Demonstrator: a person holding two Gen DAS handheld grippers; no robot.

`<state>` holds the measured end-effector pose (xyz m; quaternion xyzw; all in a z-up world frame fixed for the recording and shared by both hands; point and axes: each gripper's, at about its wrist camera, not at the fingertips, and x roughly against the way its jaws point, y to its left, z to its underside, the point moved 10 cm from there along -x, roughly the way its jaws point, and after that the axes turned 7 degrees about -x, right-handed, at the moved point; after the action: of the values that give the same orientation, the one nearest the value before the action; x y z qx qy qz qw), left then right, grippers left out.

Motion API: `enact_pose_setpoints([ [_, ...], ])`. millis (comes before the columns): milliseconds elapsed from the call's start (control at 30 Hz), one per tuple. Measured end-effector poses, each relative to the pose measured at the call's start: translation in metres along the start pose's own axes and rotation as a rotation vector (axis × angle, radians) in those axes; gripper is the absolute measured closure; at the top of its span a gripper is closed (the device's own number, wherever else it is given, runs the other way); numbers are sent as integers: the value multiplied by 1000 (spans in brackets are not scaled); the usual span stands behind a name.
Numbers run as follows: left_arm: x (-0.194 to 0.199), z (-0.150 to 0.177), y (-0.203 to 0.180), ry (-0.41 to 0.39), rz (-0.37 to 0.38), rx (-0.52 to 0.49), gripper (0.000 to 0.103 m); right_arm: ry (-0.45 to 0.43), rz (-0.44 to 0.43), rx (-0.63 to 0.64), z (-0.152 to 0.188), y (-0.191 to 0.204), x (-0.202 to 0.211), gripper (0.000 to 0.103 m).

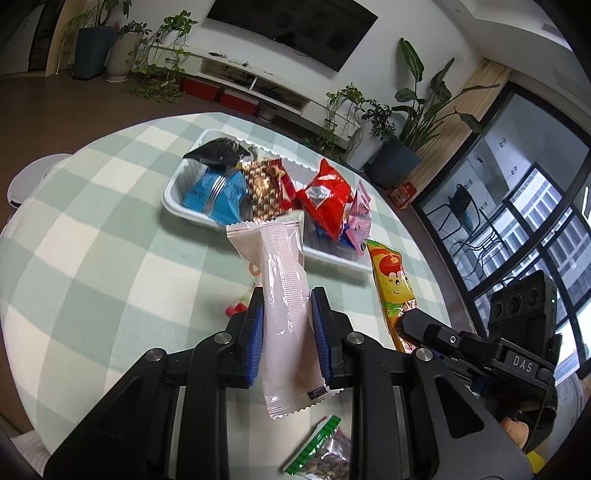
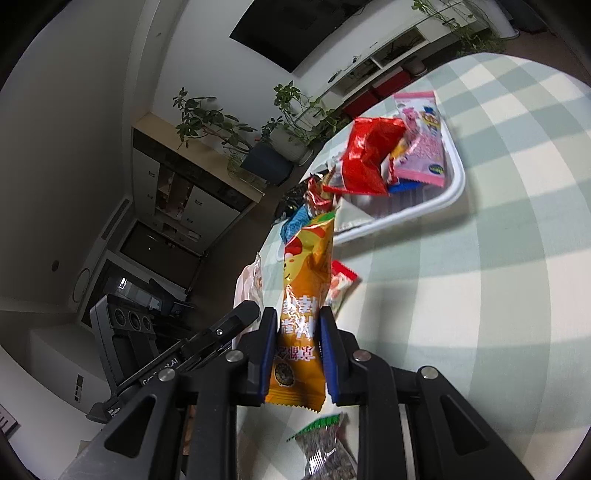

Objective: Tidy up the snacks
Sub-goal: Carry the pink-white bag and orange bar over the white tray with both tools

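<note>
The bench [image 1: 110, 206] wears a pale green and white checked cloth, with daylight falling across it in soft bands. A white tray [image 1: 173, 192] sits toward its far side, piled with snacks: a blue pack [image 1: 218, 194] under a dark one, a gold-checked pack [image 1: 264, 192], a red bag [image 1: 325, 199] and a pink pack [image 1: 360, 214].

The left tongs [image 1: 288, 314] pinch a pale pink wrapper [image 1: 284, 280] around its middle, lifted clear of the cloth, with its far end pointing at the tray's near rim. Just beside them the right tongs [image 2: 298, 332] are clamped on an orange pack [image 2: 308, 280], also off the cloth, its top end reaching toward the tray [image 2: 456, 184]. The orange pack [image 1: 391, 280] shows in the left view too, to the right of the pink wrapper.

Near the bench's front edge lies a clear seed bag [image 1: 325, 454] with a green top. A small red-and-white wrapper [image 2: 341, 286] lies on the cloth behind the orange pack.

Beyond the bench, a dark TV [image 1: 291, 29] hangs on a white wall above a low white cabinet [image 1: 251, 79] with red boxes inside. Potted plants [image 1: 413, 110] line the wall, and large dark-framed windows [image 1: 524, 206] fill the right side.
</note>
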<state>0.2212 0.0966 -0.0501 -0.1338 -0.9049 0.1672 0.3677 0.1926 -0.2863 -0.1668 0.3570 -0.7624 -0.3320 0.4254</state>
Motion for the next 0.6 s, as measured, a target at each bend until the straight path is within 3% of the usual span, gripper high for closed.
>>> enact_pose_setpoints([
  [600, -39, -89, 10, -5, -36, -61, 81, 0, 20, 39, -80, 22, -50, 78],
])
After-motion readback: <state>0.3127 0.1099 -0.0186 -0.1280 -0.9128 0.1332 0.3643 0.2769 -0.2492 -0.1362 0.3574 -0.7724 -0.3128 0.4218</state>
